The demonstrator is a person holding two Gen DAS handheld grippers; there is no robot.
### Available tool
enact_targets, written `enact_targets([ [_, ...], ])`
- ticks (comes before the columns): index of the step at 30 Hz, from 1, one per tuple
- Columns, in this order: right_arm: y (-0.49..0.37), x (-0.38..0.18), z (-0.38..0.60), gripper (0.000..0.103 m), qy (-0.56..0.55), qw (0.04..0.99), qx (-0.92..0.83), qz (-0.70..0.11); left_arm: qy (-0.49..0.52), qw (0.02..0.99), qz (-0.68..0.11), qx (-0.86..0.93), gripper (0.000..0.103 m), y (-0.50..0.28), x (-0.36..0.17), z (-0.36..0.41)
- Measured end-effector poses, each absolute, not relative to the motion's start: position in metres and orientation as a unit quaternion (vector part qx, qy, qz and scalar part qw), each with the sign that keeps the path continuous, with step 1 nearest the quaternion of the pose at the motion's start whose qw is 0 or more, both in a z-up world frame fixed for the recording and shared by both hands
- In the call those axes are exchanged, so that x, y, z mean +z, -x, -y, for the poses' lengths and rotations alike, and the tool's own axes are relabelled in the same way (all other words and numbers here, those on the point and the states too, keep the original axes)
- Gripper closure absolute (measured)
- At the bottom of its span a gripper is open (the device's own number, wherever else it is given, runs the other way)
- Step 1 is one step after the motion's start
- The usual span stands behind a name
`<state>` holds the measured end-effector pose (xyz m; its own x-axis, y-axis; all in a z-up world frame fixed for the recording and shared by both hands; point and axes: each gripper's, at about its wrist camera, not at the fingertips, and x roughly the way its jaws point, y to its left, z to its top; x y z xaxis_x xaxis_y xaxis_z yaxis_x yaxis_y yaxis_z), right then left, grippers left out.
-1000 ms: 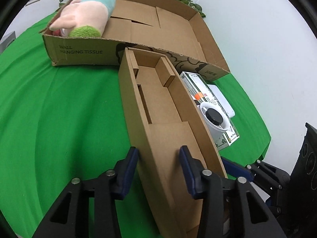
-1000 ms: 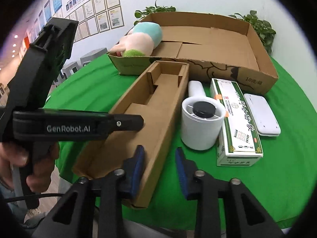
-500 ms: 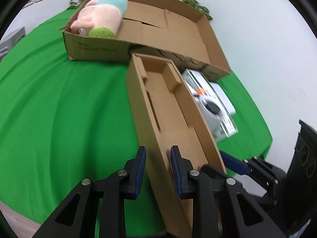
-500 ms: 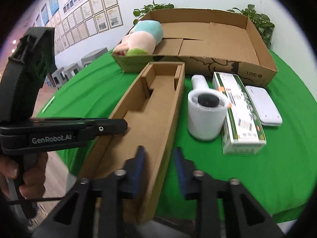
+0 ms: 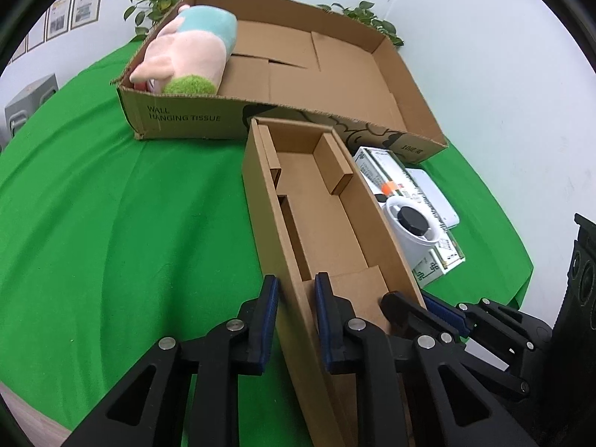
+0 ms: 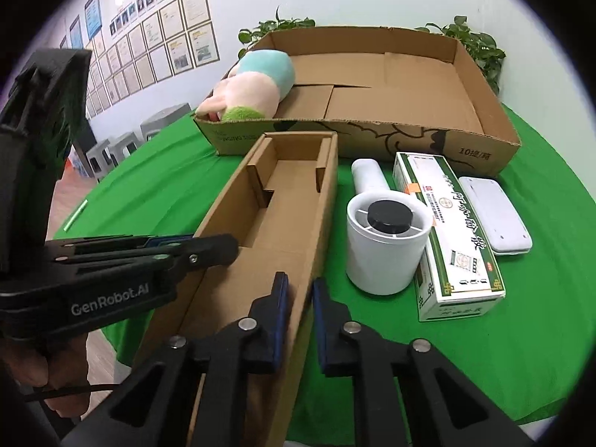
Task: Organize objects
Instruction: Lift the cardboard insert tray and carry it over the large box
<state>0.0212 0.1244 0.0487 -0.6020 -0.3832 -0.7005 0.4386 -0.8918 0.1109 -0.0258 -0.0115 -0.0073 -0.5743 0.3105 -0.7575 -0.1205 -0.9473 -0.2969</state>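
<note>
A long narrow cardboard tray lies on the green table, its far end against a large open cardboard box. My left gripper is shut on the tray's left wall near its near end. My right gripper is shut on the tray's right wall. Each gripper shows in the other's view. A plush toy lies in the big box's left end.
Right of the tray stand a white cylinder with a black cap, a white tube, a green-and-white carton and a flat white case. The table edge is close below the grippers.
Both grippers closed from open onto the tray's walls. The tray's near end shifted and its far end now rests against the big box.
</note>
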Motion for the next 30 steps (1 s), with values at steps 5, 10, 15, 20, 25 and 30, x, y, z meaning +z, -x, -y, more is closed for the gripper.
enact_targets([
  [5, -0.032, 0.074, -0.125, 0.092, -0.33, 0.234, -0.914, -0.026, 0.385, 0.111, 0.074, 0.913, 0.089, 0.008, 0.032, 0.008],
  [10, -0.033, 0.118, -0.131, 0.092, -0.25, 0.244, -0.937, -0.006, 0.309, 0.113, 0.046, 0.943, 0.089, -0.001, 0.088, 0.004],
  [15, -0.012, 0.159, -0.132, 0.092, -0.185, 0.249, -0.95, -0.019, 0.25, 0.111, 0.022, 0.962, 0.089, 0.016, 0.138, 0.0],
  [20, 0.019, 0.205, -0.132, 0.092, -0.136, 0.251, -0.958, -0.021, 0.2, 0.12, 0.025, 0.972, 0.089, 0.042, 0.188, 0.006],
  [25, 0.046, 0.241, -0.132, 0.092, -0.105, 0.248, -0.963, 0.0, 0.164, 0.131, 0.016, 0.978, 0.089, 0.071, 0.231, 0.007],
  [30, 0.074, 0.263, -0.13, 0.092, -0.097, 0.252, -0.963, 0.015, 0.159, 0.145, 0.016, 0.976, 0.088, 0.108, 0.261, 0.013],
])
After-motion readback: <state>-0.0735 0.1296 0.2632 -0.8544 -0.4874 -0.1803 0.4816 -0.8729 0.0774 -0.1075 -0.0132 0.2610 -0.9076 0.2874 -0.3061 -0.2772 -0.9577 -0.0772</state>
